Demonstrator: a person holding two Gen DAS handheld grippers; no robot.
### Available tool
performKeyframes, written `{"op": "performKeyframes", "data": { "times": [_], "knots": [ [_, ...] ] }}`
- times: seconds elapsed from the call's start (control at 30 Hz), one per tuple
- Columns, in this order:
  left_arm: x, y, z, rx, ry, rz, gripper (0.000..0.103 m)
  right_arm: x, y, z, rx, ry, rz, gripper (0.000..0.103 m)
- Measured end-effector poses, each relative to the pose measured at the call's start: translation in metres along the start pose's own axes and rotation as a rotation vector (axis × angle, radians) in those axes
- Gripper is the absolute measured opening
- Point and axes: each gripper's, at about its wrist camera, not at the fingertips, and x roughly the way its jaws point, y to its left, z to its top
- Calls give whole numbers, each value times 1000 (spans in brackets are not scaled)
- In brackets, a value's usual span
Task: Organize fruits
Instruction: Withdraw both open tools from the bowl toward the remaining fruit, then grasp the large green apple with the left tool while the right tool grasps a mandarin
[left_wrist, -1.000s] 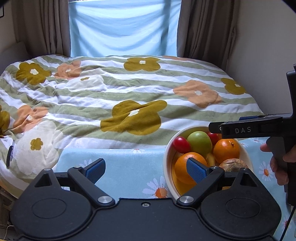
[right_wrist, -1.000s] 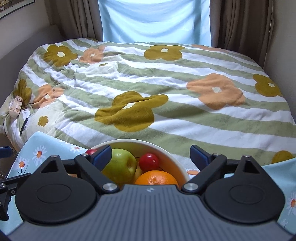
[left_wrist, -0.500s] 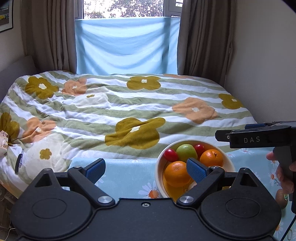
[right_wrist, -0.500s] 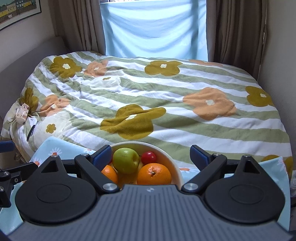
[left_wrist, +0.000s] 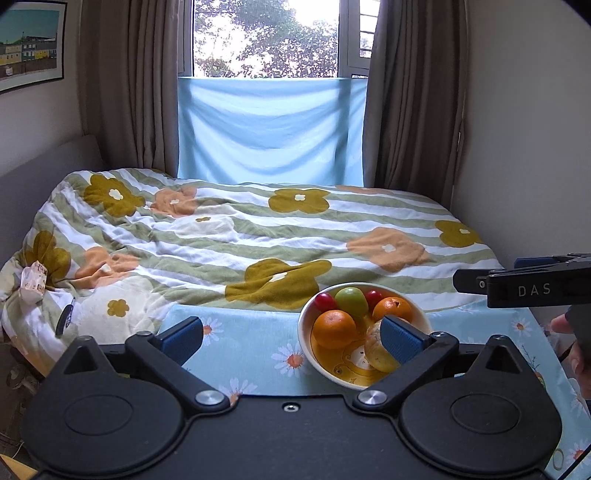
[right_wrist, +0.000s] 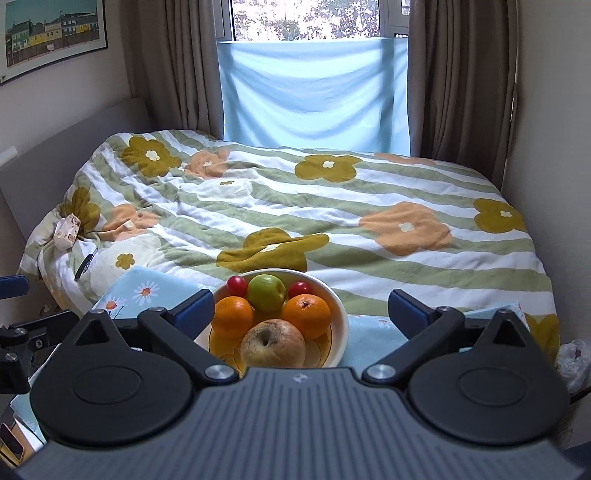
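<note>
A white bowl (right_wrist: 338, 310) with a yellow inside stands on a blue daisy-print cloth (left_wrist: 255, 328). It holds two oranges (right_wrist: 233, 316), a green apple (right_wrist: 266, 291), two small red fruits (right_wrist: 236, 283) and a brownish yellow apple (right_wrist: 273, 344) at the front. The bowl also shows in the left wrist view (left_wrist: 304, 343). My left gripper (left_wrist: 291, 338) is open and empty, to the left of and behind the bowl. My right gripper (right_wrist: 303, 312) is open and empty, pulled back, with the bowl between its fingers in the view.
A bed with a flowered striped quilt (left_wrist: 258, 236) lies right behind the cloth. A wall (left_wrist: 528, 129) is on the right, curtains and a window (left_wrist: 266, 37) at the back. The right gripper's body (left_wrist: 532, 288) shows at the right edge of the left wrist view.
Both grippers have pulled back and up from the bowl, so it looks smaller and the window shows. The brownish apple is now in full view. Both stay open.
</note>
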Motion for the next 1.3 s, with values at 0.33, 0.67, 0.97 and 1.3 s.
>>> {"op": "performKeyframes", "data": {
  "times": [0.33,0.67,0.97,1.3],
  "knots": [
    [-43,-4,-50,-15,-11,45,103,-46,1,-51,-7,17,10,103],
    [-34,10,-87,-25,109,71,103,-43,8,-98,-14,101,33,103],
    [2,24,-112,23,183,65,103,-13,6,-127,20,160,13,103],
    [48,38,-128,137,186,51,103,24,3,-150,67,189,-4,103]
  ]
}}
